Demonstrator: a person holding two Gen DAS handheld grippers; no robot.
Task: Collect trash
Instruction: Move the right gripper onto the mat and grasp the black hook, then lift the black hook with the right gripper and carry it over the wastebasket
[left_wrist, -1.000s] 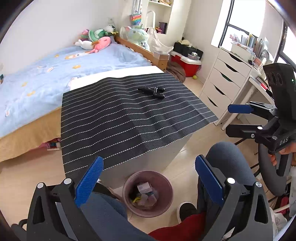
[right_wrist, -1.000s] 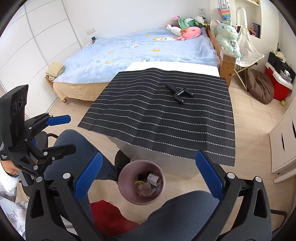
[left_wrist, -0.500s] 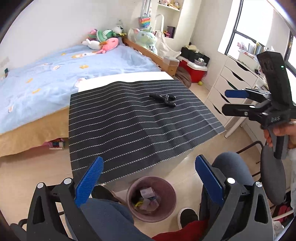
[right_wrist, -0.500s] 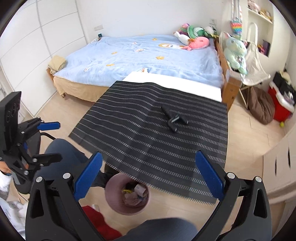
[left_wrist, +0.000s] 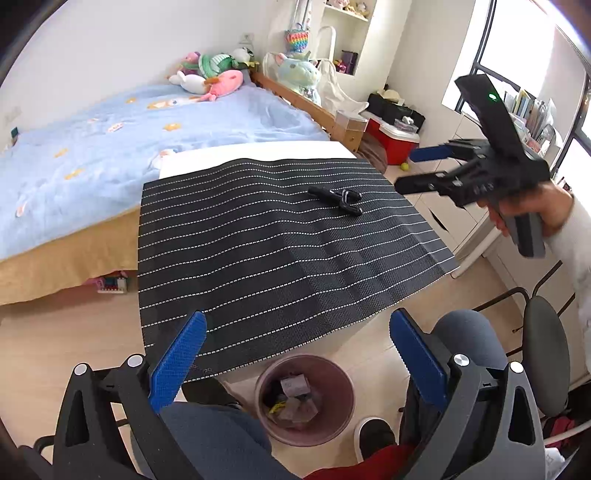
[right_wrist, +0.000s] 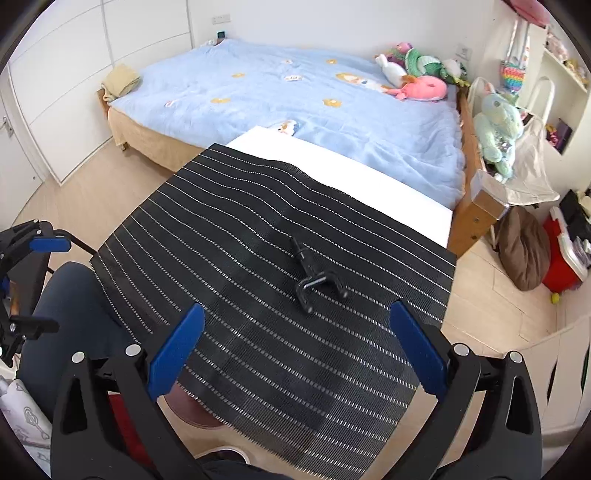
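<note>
A round, dusky-pink trash bin (left_wrist: 304, 400) stands upright on the pale wood floor, just below the near edge of the table (left_wrist: 332, 341), which is draped in a black mat with white dashed stripes (left_wrist: 280, 251). Inside it lies a loose heap of trash (left_wrist: 293, 400): crumpled greyish wrappers, a small boxy carton and a yellow scrap (the pieces overlap too much to tell apart further).

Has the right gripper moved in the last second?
Yes. In the left wrist view the right gripper has risen from beside the knee to above the striped mat's right edge, near the window.
</note>
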